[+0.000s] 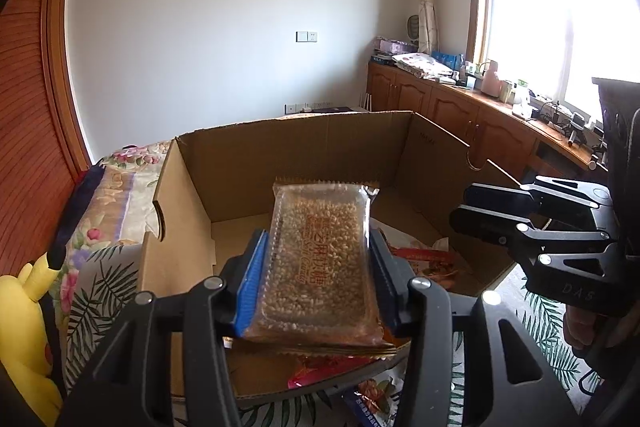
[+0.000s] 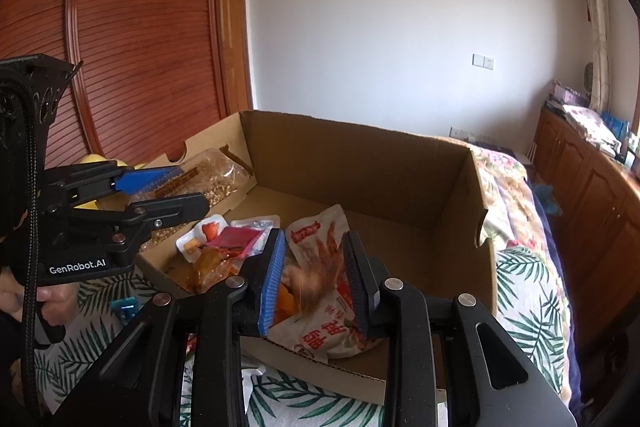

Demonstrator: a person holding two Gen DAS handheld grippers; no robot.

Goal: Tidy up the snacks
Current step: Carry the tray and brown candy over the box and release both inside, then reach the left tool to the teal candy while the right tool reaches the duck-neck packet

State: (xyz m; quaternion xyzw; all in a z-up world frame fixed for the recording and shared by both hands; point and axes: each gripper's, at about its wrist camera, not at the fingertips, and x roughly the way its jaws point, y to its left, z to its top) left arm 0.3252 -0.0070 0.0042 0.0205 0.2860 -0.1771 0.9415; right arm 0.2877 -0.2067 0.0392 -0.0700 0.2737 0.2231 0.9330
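While the left claw (image 1: pixel 316 267) looks ahead, it squeezes a clear grain bar pack (image 1: pixel 320 259) by its two long sides. The pack's long way points away from the claw, toward the far wall of the cardboard box (image 1: pixel 280 147). It hangs over the near part of the box, tipped down a bit. The right claw (image 1: pixel 480 211) sits off to the side, near the box's edge.

From the right claw (image 2: pixel 316 275), a white snack bag (image 2: pixel 320 307) is pinched between narrow jaws, just over the near box edge. More snacks (image 2: pixel 224 243) lie inside, close to the left claw (image 2: pixel 168 191).
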